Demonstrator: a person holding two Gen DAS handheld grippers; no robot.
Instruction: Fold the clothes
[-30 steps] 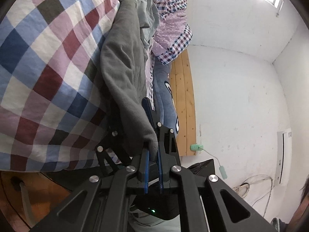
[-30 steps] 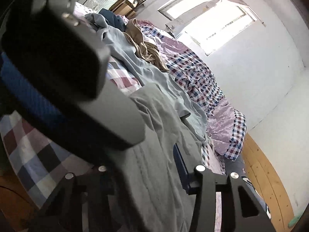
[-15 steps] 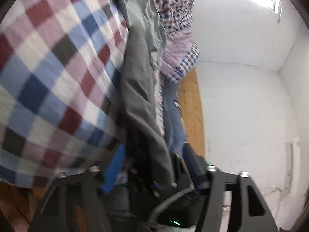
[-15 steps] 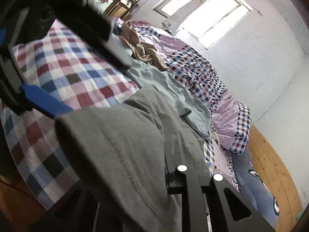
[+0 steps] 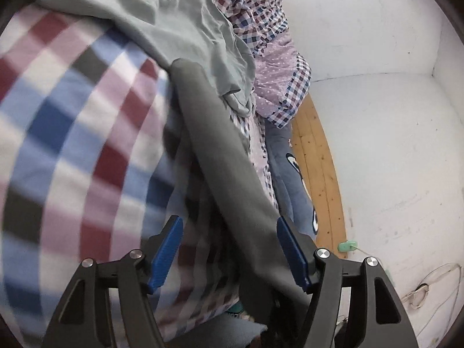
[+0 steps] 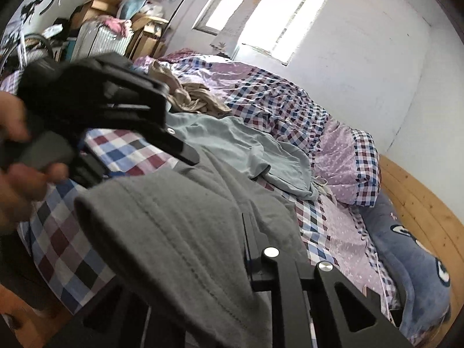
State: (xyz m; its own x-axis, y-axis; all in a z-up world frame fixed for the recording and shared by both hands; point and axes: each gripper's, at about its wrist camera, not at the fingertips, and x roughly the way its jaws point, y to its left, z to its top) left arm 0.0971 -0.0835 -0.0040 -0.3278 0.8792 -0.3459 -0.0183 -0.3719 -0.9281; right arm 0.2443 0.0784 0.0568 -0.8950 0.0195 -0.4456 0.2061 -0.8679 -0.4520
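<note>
The soft dark grey garment, clamped a second ago, now runs loose up the frame's centre between the left gripper's spread ribbed blue pads. Lower centre, the right gripper pinches its stitched hem over the checked bed.

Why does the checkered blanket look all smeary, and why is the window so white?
In the left wrist view the checked blanket is motion-blurred into streaks, though the left gripper looks sharp. In the right wrist view the window is blown out by daylight, and the hand and the other gripper's body at the left are blurred.
</note>
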